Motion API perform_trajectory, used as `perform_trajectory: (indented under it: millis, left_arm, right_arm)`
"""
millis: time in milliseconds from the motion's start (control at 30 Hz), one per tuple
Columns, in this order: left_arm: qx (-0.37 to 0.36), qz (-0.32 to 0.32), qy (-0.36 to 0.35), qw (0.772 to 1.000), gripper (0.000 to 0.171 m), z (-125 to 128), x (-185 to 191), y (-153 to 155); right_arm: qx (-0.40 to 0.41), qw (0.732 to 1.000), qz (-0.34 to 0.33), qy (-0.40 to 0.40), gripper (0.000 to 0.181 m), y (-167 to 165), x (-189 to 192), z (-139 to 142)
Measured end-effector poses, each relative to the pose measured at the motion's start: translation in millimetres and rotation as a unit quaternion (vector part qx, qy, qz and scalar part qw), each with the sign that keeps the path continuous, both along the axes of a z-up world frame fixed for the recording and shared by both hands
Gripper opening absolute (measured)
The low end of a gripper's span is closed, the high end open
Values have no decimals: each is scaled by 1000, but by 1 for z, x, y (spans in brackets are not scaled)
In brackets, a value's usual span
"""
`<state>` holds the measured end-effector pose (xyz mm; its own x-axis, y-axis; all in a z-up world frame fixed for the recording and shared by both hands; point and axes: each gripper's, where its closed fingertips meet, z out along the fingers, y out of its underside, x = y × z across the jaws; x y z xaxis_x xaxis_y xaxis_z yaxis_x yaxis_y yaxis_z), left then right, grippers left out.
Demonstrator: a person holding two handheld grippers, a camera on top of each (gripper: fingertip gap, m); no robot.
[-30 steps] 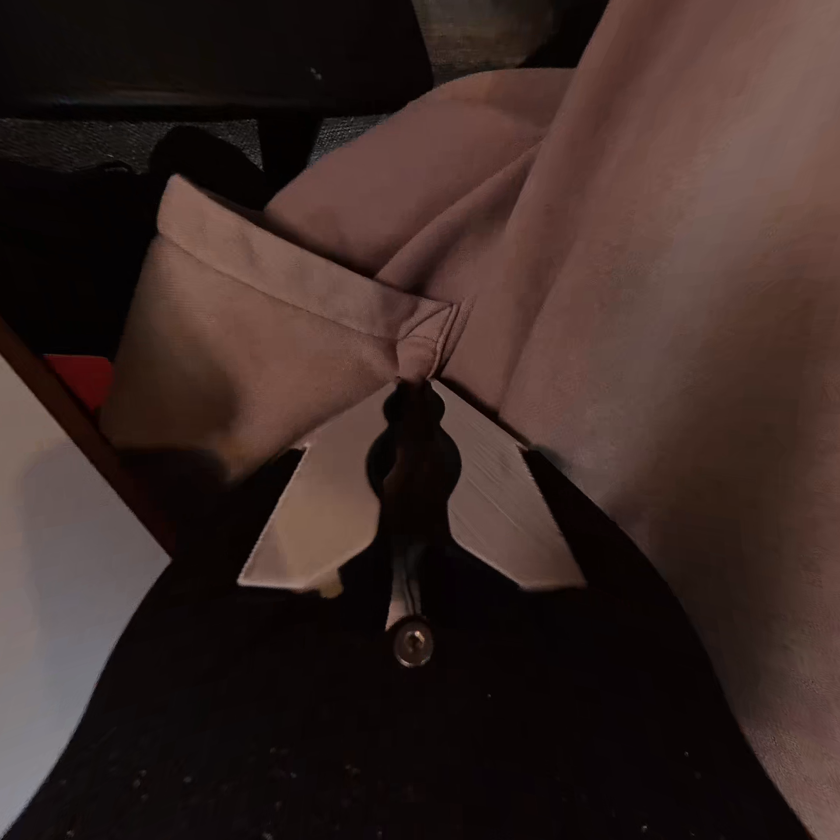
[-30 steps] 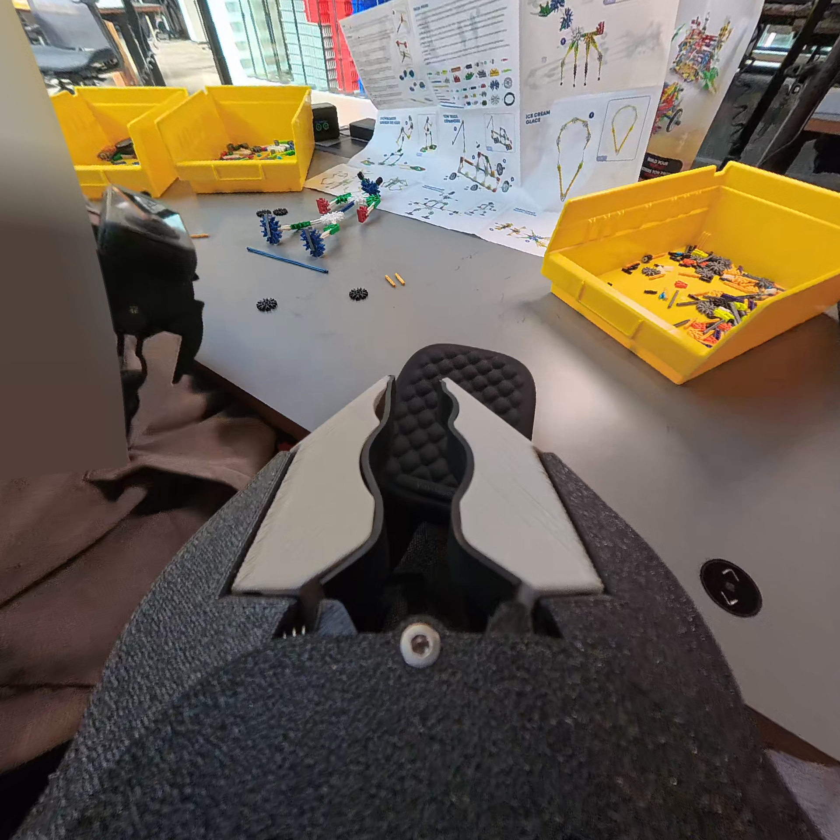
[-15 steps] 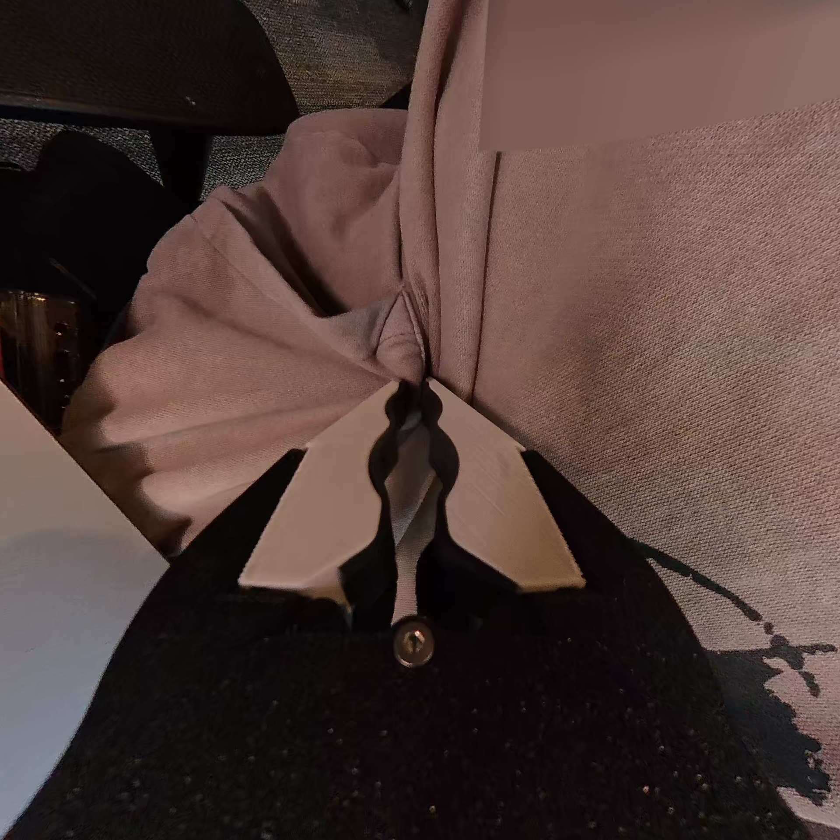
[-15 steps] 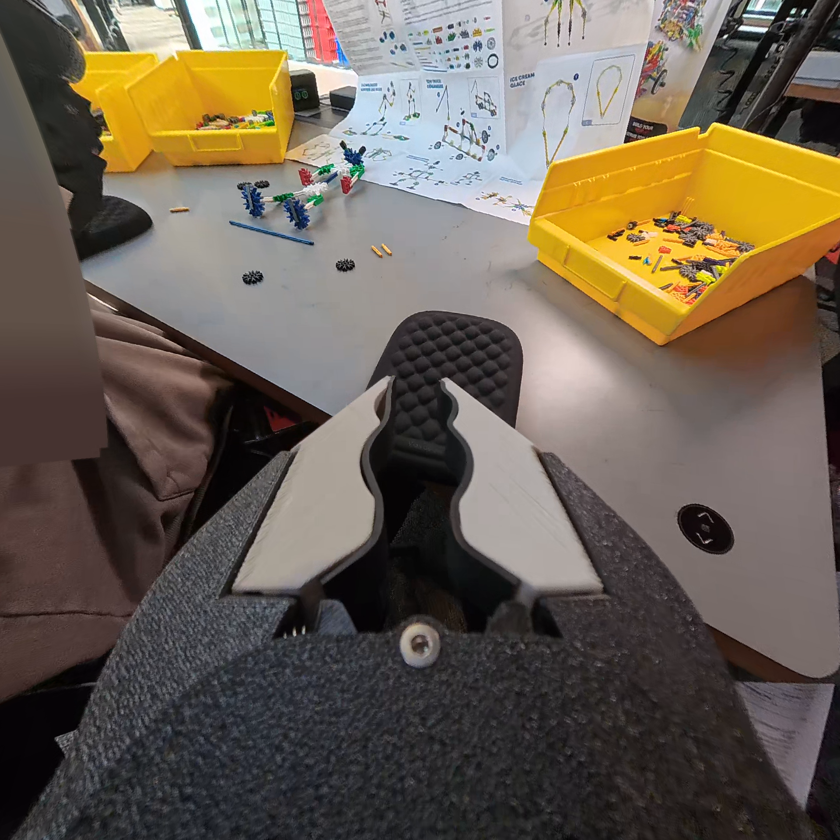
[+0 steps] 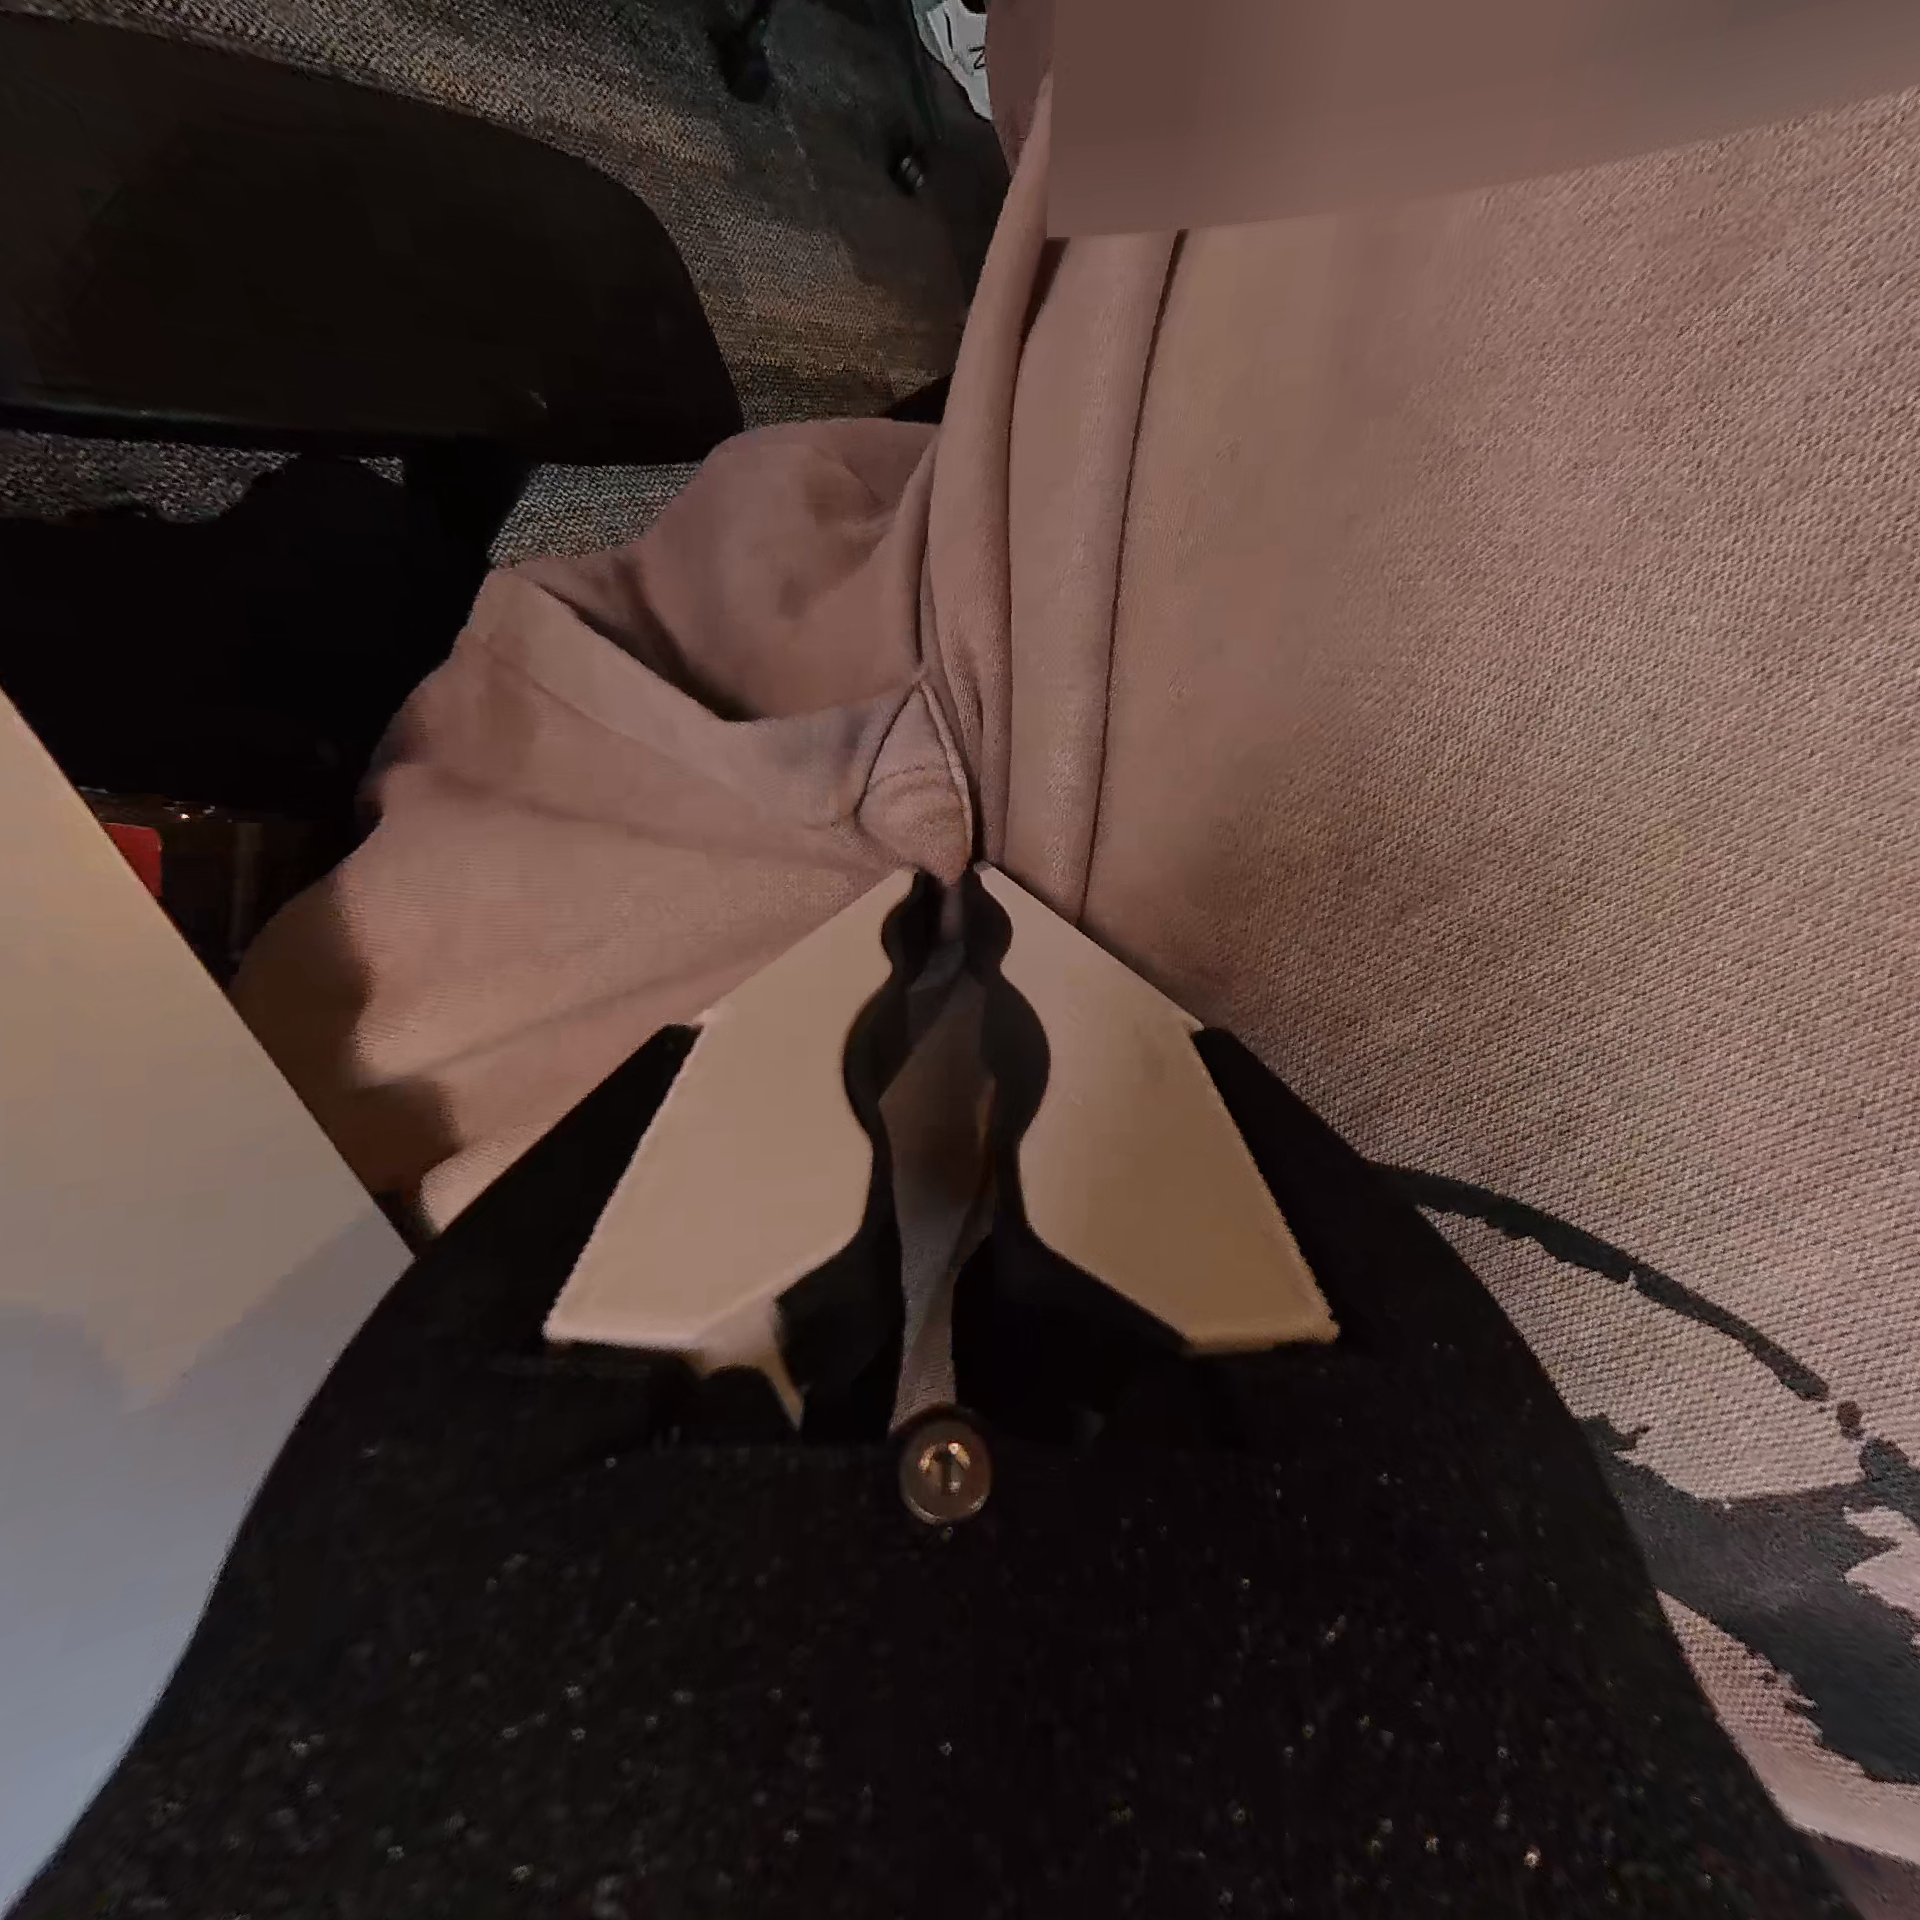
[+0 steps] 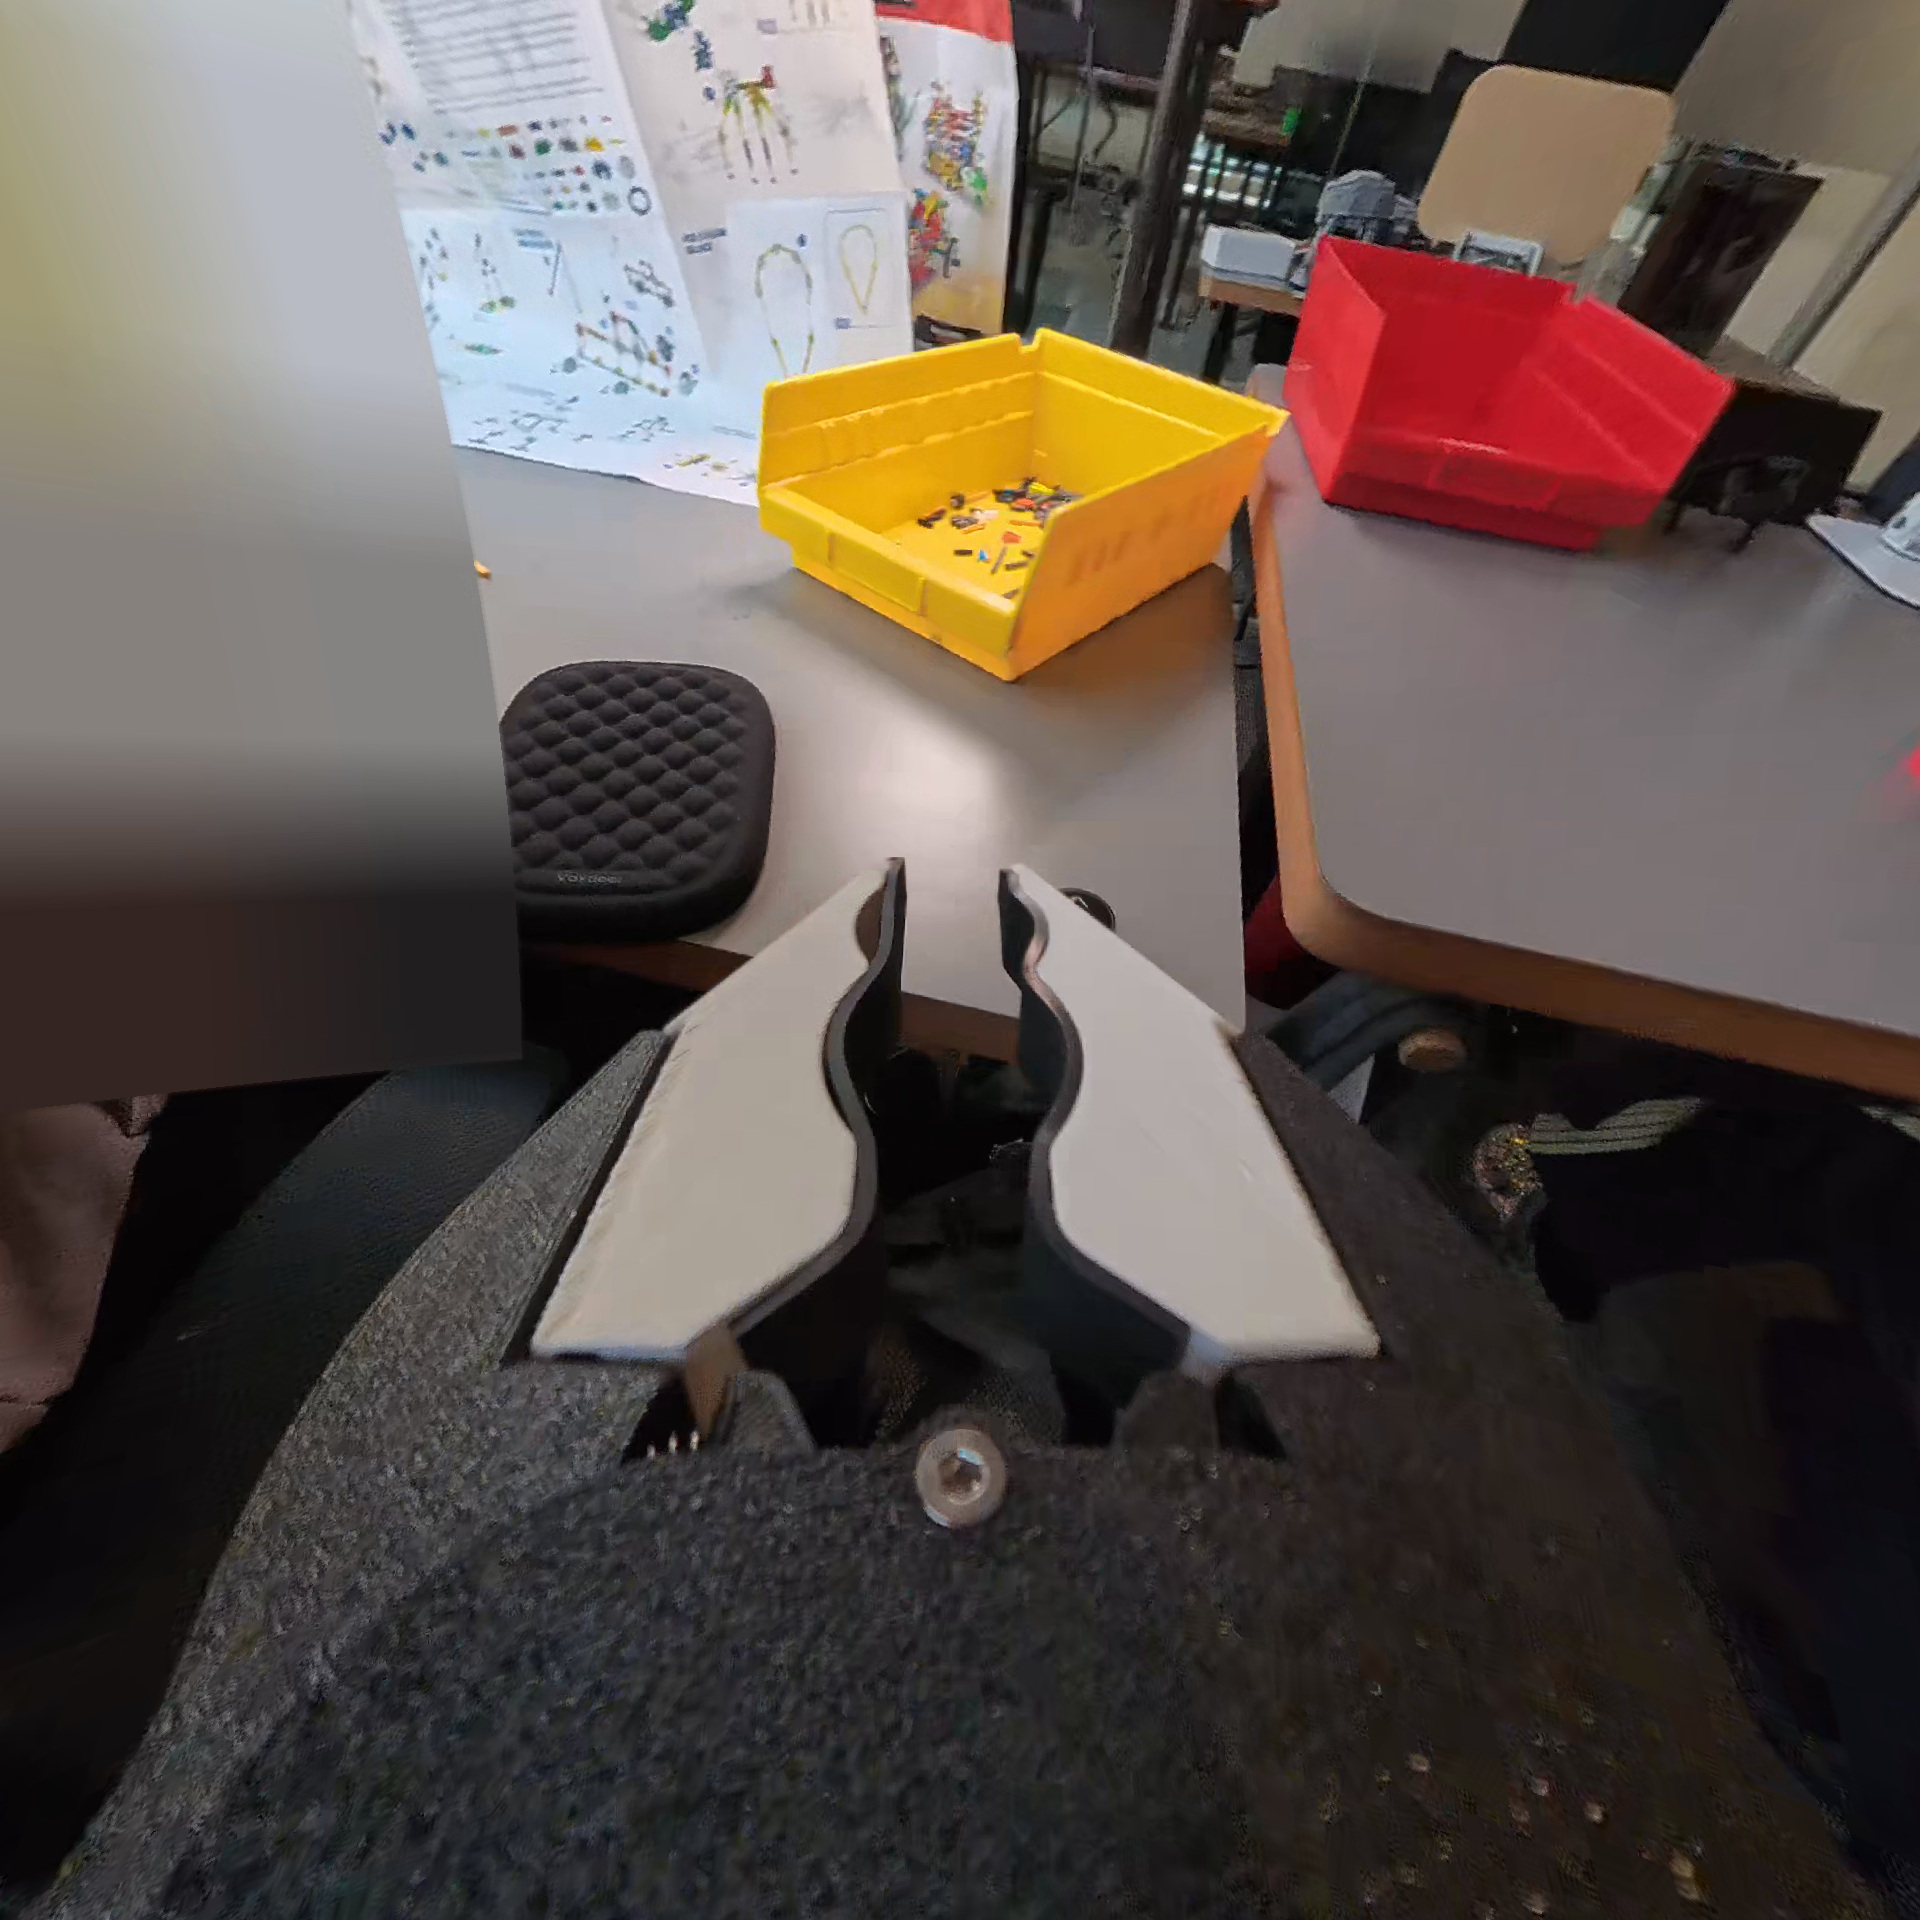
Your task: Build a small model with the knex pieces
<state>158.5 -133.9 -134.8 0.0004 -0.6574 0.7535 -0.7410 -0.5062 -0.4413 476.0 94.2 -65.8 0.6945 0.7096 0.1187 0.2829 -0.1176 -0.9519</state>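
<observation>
You are in a workshop or maker lab: grey table [image 6: 1039, 748] tops pushed together, a yellow parts bin [image 6: 997, 499] of small construction-toy pieces, a red bin [image 6: 1486, 416], building-instruction sheets [image 6: 644, 260] propped behind, and equipment racks [image 6: 1164, 156] farther back.

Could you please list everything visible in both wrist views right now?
yellow bin: one, yellow, on the grey table, small parts inside
red bin: one, red, on the neighbouring table
grey tables: two, side by side
black pad: one, quilted, near table edge
instruction sheets: white, propped behind the yellow bin
brown garment: one, pinkish-brown, filling the left view
left tongs: shut on the brown garment's fold
right tongs: open, empty, before the table edge
</observation>
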Motion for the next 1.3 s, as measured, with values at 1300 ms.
perform_trajectory:
  millis: [1300]
  left_arm:
    - [509,344,64,787,54,34,56,286]
  right_arm:
    - [-337,941,40,-4,35,-110,-168,-657]
